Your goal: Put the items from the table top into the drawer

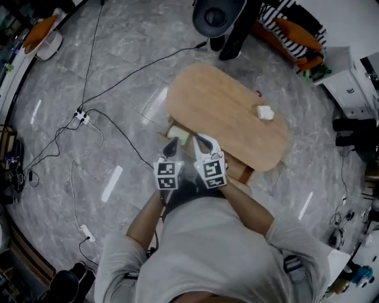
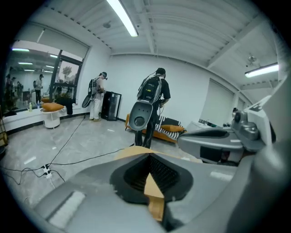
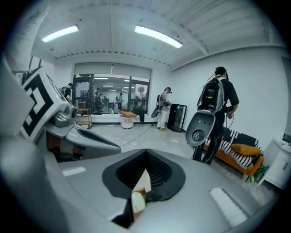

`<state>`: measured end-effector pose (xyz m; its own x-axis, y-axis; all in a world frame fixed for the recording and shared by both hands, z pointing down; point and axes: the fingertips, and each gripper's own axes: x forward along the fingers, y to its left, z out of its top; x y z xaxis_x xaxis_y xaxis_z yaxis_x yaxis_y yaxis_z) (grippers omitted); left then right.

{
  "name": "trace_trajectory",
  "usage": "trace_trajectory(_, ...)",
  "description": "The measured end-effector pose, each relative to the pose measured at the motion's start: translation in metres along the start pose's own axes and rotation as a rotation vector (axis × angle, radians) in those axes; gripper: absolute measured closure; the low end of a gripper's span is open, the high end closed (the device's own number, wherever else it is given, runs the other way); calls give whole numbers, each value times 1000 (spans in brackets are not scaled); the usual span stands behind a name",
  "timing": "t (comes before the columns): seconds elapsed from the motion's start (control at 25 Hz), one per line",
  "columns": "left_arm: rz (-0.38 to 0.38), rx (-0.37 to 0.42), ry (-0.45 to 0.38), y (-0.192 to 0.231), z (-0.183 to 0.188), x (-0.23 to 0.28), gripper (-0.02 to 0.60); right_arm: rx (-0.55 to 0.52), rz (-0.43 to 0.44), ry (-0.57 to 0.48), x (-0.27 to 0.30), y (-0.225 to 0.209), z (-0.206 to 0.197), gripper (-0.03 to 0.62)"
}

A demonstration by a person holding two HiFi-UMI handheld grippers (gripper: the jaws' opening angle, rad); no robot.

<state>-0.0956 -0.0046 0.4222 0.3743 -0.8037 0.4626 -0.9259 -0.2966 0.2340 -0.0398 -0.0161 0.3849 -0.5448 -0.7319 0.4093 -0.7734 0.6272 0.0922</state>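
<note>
- 1 small white blocky item (image 1: 265, 112) lay on the oval light-wood table (image 1: 219, 100), towards its right end in the head view, so the task looked unfinished.
- No other loose item showed on the table top. A pale box-like shape (image 1: 177, 135) jutting from the table's lower-left edge was probably the open drawer, but its contents could not be made out.
- The left gripper (image 1: 170, 145) and right gripper (image 1: 204, 142) hung side by side over that lower-left edge, well apart from the white item. Each had its jaws pressed together on nothing, with only table wood visible through the slit in each gripper view.
- What seemed left was to fetch the white item, drop it in the drawer and perhaps close the drawer.
- The table top between grippers and item was bare, so the reach towards the right of the frame looked unobstructed.
- Black cables (image 1: 106, 121) and a white power strip (image 1: 83, 117) trailed across the grey marbled floor (image 1: 136, 53) at left. A grey round-backed machine (image 1: 216, 15) stood just beyond the table's upper end.
</note>
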Motion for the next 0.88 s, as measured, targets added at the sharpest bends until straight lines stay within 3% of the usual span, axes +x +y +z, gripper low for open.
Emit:
trace_trajectory(0.24,-61,76,-91,-31,53,-7,561,-68,-42,-74,-26,-17,38,588)
trace_trajectory(0.48,-41,71,-150,-32,80,-7,561,-75,-52,-113,-32,-32,62,588)
trace_trajectory(0.76,-41,71,-191,-52,103,-5,561,-74,9,-192,-36,-41,91,588)
trace_trajectory(0.88,-34,110,-197,-55,105,-2,561,-62,39,-220,-38,-40,100,588)
